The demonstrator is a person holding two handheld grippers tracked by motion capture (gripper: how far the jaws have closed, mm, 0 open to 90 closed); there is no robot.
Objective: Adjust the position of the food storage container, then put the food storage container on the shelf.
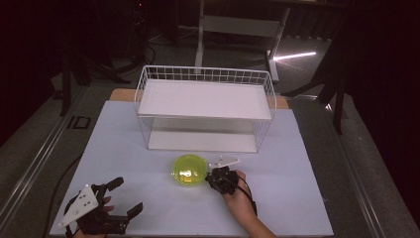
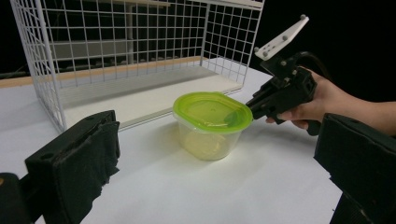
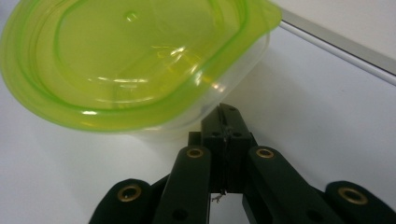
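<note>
Right in the middle stands a big white table (image 1: 297, 198). On its far half sits a white wire rack (image 1: 205, 106) with a flat white shelf on top and another one below. In front of the rack, near the middle of the table, stands a small clear tub (image 2: 208, 140) with a bright green lid (image 2: 210, 111) on it. The right gripper (image 1: 212, 177) is just beside the tub, on its right side. Its jaws are squeezed tight together, and their tips sit under the rim of the lid, against the wall of the tub. Nothing is between them. The left gripper (image 1: 124, 196) rests at the near left corner, well apart from the tub. Its jaws stand wide apart, with nothing in them.
</note>
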